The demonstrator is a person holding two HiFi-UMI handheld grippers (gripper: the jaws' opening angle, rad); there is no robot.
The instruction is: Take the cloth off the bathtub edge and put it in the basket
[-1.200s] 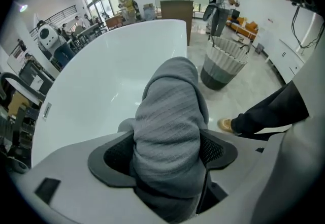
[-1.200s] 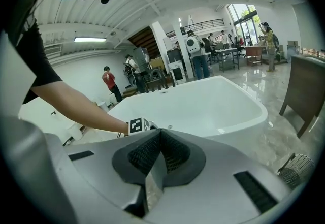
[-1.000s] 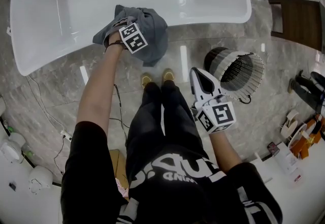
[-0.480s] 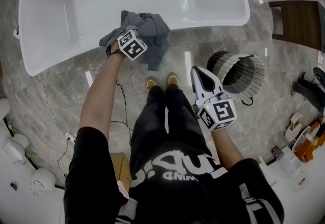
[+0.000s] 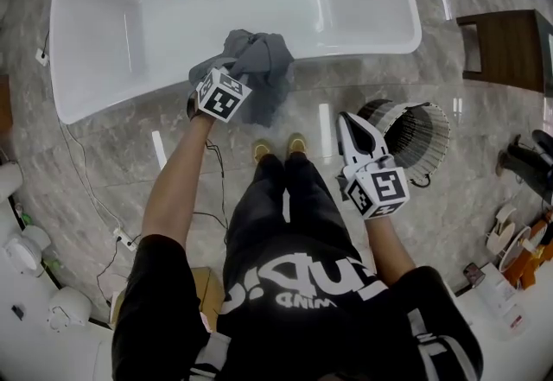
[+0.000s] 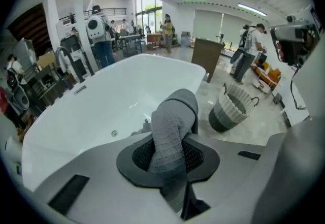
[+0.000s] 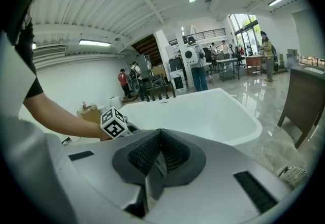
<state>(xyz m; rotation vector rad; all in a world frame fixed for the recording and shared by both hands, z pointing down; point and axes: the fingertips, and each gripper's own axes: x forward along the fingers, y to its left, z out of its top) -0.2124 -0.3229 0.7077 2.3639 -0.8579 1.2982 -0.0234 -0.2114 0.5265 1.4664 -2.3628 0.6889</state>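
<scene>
A grey cloth [image 5: 259, 66] lies bunched over the near rim of the white bathtub [image 5: 346, 41]. My left gripper [image 5: 228, 79] is buried in it, only the marker cube showing from above. In the left gripper view a fold of the cloth [image 6: 171, 129] stands between the pads of the left gripper [image 6: 170, 156]; the jaws are closing and pinch it. My right gripper [image 5: 351, 122] hangs shut and empty over the floor, beside the striped wire basket [image 5: 415, 133]. The right gripper [image 7: 160, 154] has nothing in it and faces the bathtub [image 7: 213, 111]. The basket [image 6: 231, 108] stands right of the tub.
A dark wooden stand [image 5: 505, 42] sits on the marble floor right of the tub. My feet [image 5: 276, 146] are between tub and basket. Cables [image 5: 95, 198] run along the floor at the left. Several people [image 6: 104, 40] stand far behind the tub.
The cloth has been gathered from a wide drape into a tighter bunch around the left gripper. The right gripper has stayed by the basket.
</scene>
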